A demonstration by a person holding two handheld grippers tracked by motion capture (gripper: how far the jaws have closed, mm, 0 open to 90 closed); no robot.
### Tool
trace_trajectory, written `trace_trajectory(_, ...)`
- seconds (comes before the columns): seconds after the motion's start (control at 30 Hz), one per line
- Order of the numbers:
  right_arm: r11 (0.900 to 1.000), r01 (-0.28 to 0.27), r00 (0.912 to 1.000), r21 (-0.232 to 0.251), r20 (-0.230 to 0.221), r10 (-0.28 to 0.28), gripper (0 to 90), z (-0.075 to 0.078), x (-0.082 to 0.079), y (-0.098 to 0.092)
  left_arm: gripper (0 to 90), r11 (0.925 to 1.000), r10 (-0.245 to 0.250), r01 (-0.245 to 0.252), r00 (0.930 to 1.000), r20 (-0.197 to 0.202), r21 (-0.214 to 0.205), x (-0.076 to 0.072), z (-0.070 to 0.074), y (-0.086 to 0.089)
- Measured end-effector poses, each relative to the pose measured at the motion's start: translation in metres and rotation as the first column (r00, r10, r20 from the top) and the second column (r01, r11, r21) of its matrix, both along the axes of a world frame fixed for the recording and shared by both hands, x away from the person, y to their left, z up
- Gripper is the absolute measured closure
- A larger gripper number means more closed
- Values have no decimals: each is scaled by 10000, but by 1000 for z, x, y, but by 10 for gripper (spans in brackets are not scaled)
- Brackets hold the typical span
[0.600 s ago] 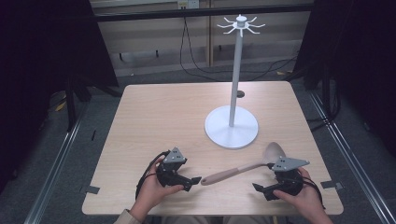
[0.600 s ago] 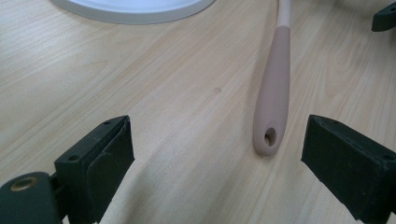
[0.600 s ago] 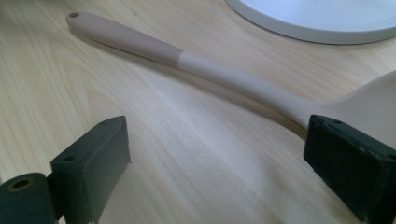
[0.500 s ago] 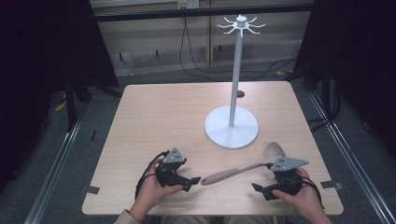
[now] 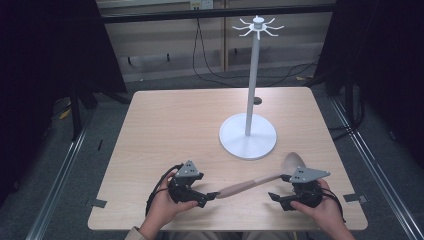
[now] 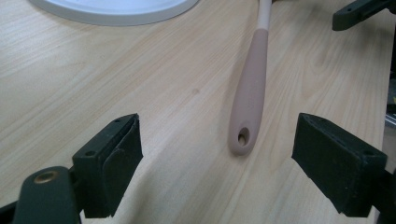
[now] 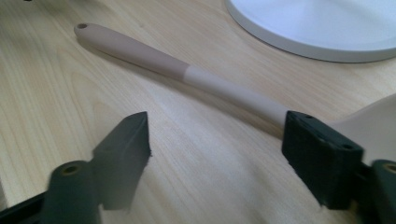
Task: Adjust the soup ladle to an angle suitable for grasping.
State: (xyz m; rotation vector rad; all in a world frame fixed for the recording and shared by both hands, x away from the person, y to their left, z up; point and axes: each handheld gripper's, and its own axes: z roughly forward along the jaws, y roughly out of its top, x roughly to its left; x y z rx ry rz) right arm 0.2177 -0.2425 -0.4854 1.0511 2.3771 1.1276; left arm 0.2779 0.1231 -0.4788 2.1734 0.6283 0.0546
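The left gripper (image 5: pixel 210 196) rests low at the near edge of the wooden table (image 5: pixel 175 130), its 2 jaws spread wide with nothing between the pads. In the left gripper view (image 6: pixel 217 158) the bare table shows between the pads, and the hole-pierced end of the spoon's handle lies just ahead of the gap, nearer the right-hand jaw, touching neither pad.

The right gripper (image 5: pixel 278 198) sits near the table's near right corner, held in the person's right hand (image 5: pixel 325 210). Its jaws also stand wide apart and grip nothing. In the right gripper view (image 7: pixel 217 158) the handle runs across the table beyond the jaw tips, and the pale bowl lies behind the right-hand jaw; whether that jaw touches the spoon I cannot tell.

The spoon (image 5: pixel 255 182) is a beige silicone ladle-type spoon with a pinkish handle (image 6: pixel 250 102), lying flat on the table between the 2 grippers. Its handle end points at the left gripper, and its bowl (image 5: pixel 294 161) lies beside the right gripper's grey plate.

Just beyond the bowl stands a white utensil stand (image 5: pixel 248 137) with a round base, 1 upright pole and a ring of hooks (image 5: pixel 257 25) at the top.
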Motion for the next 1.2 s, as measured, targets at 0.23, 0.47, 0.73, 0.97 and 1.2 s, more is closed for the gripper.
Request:
trace_trajectory(0.23,9991,-184,9998,-380,-89,181,628,-3,3,7,158,9996,262,-262,9997,37,-41,0,0,8)
trace_trajectory(0.47,9977,-249,9994,-623,-237,234,873,-10,13,17,140,9982,595,-595,9982,102,9,-2,0,18)
trace_trajectory(0.73,9971,-325,9987,-695,-412,297,900,-16,21,26,103,9963,854,-853,9961,213,-52,-2,-1,25)
trace_trajectory(0.97,9973,-158,9995,-714,-273,139,900,-17,22,30,98,9961,884,-885,9959,196,7,-1,-1,26)
trace_trajectory(1.2,9986,43,9998,-535,-215,-54,900,-18,23,34,90,9949,1012,-1012,9947,186,-4,1,-2,28)
